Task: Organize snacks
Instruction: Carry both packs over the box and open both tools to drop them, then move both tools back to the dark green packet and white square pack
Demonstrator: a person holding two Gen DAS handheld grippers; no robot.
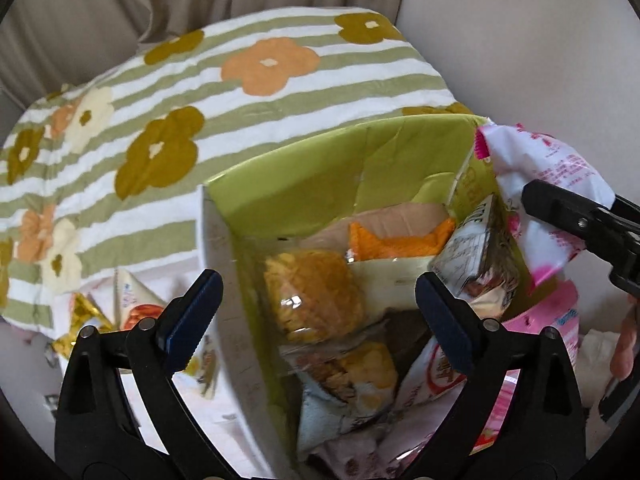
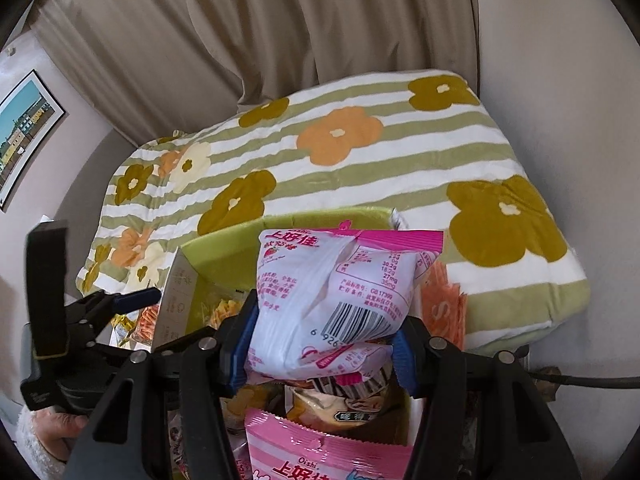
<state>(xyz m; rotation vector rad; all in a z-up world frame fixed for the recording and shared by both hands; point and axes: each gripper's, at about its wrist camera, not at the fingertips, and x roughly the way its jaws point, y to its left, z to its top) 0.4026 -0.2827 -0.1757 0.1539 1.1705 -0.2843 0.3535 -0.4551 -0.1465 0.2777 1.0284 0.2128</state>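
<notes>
A green-lined cardboard box (image 1: pixel 304 176) stands on the bed and holds several snack packs, among them a clear pack of yellow biscuits (image 1: pixel 312 296). My left gripper (image 1: pixel 320 312) is open and empty, its fingers straddling the box's left wall above the snacks. My right gripper (image 2: pixel 324 344) is shut on a pink-and-white snack bag (image 2: pixel 340 292) and holds it over the box (image 2: pixel 224 232). That bag (image 1: pixel 548 176) and the right gripper (image 1: pixel 580 224) show at the right in the left wrist view. The left gripper (image 2: pixel 136 300) shows at the left in the right wrist view.
A folded green-striped flowered quilt (image 1: pixel 240 92) lies behind the box. Loose snack packs (image 1: pixel 132 308) lie left of the box, and another pink bag (image 2: pixel 328 448) lies at the near edge. Beige curtains (image 2: pixel 280 28) hang behind. A framed picture (image 2: pixel 28 128) hangs at left.
</notes>
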